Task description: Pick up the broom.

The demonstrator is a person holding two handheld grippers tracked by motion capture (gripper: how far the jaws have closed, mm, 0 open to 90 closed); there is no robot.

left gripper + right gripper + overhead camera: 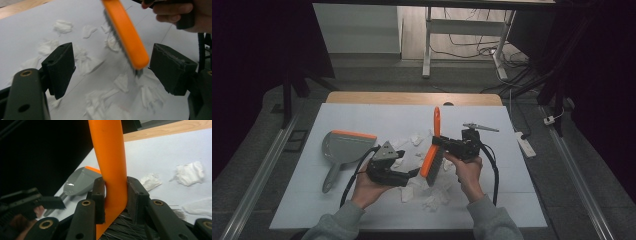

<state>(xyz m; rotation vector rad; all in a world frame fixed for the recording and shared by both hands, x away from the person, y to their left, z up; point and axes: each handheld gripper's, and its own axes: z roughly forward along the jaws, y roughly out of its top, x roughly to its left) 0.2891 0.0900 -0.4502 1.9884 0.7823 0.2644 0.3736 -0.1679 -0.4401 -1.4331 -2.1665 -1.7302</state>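
My right gripper (441, 143) (115, 192) is shut on an orange hand brush (432, 156) (109, 150), its pads clamped on the handle just above the dark bristles. The brush tilts, with its bristle head down on the white table sheet (362, 120) among torn white paper scraps (428, 194) (100, 97). My left gripper (413, 174) (111, 67) is open just left of the brush head, low over the scraps, with nothing gripped. The brush head (126, 32) lies beyond its jaws. A grey dustpan with an orange lip (343, 145) (78, 182) rests at the left.
More paper scraps (190, 173) lie near the table's middle. The table's wooden back edge (412, 97) is beyond the sheet. A white desk frame and cables (472, 45) stand on the floor behind. A power strip (526, 144) lies off the right edge.
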